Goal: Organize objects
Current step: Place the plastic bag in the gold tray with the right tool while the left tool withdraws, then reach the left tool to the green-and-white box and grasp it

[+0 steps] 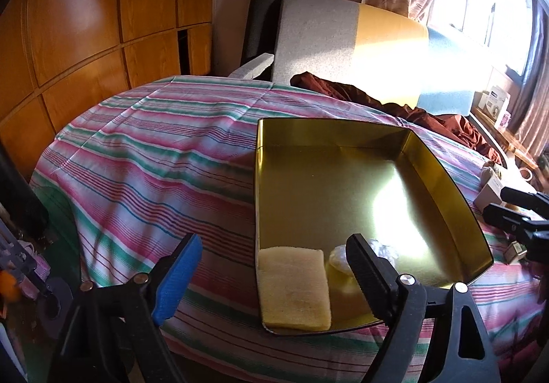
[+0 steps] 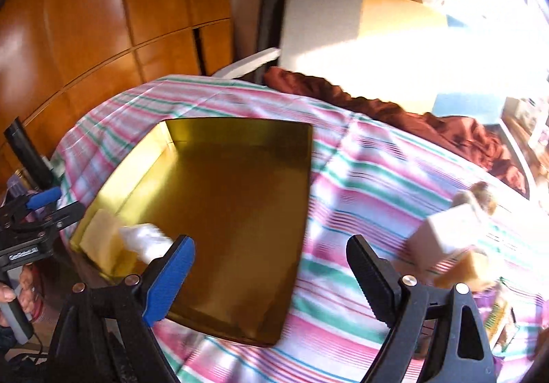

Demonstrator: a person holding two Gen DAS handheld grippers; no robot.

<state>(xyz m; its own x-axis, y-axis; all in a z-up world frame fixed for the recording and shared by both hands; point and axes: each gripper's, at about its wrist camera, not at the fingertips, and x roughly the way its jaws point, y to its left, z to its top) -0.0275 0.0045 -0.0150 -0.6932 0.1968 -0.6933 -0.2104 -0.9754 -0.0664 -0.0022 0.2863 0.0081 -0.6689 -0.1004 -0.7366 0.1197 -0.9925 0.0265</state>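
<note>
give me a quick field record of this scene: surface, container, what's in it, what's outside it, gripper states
surface: pink, green and white striped bedsheet
container: shallow gold rectangular metal tin, open, resting on the sheet
inside tin: flat yellow sponge pad in the near corner; crinkled clear plastic-wrapped item beside it
outside tin: small white cardboard box on the sheet, blurred
left gripper: open, empty, over the tin's near edge
right gripper: open, empty

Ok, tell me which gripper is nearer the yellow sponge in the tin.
Left. The left gripper hangs open right over the yellow sponge in the near corner of the gold tin. The right gripper, also open, is over the tin's opposite edge and the striped bedspread.
</note>
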